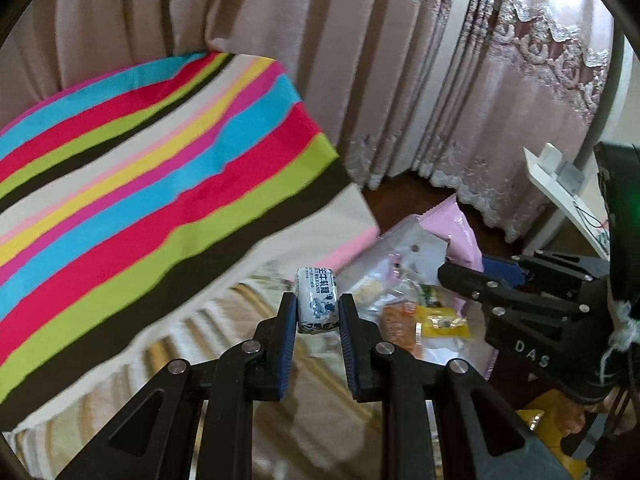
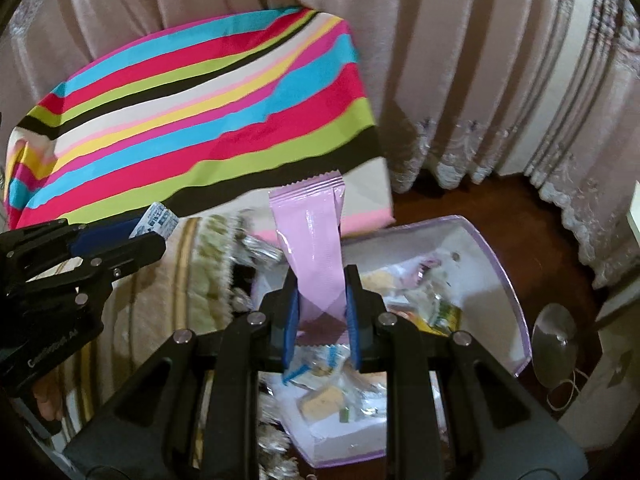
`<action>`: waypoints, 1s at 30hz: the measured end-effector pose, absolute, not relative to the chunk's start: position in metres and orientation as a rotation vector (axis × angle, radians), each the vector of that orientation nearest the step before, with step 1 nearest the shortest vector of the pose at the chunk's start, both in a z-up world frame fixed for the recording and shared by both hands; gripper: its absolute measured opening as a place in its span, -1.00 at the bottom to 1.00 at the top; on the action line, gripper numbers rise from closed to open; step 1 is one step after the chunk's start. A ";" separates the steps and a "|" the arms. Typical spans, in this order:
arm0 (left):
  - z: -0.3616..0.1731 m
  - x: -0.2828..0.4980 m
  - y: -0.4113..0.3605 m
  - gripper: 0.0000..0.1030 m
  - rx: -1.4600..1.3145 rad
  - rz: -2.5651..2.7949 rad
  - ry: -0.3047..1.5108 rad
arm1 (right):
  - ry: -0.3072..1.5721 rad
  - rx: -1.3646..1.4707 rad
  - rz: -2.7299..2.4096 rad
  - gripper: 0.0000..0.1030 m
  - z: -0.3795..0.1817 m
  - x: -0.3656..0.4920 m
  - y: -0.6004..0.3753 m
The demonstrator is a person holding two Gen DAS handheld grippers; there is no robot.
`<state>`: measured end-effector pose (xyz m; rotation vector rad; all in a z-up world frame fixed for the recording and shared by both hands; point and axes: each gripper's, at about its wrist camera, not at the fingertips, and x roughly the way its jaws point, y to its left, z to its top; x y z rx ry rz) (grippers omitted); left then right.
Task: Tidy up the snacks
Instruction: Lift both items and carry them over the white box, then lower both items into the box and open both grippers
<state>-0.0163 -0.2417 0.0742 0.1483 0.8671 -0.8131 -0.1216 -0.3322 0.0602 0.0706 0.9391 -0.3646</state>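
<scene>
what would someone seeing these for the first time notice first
The bright striped cloth fills the upper left of both views, in front of pale curtains. Each gripper holds a snack: the left gripper is shut on a small white candy, the right gripper on a long pink packet. Below the packet sits a box of mixed snacks.
</scene>
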 end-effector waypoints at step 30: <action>0.025 -0.021 -0.331 -0.57 0.147 -0.858 1.021 | 0.958 0.174 -0.695 -0.54 0.020 -0.164 -0.415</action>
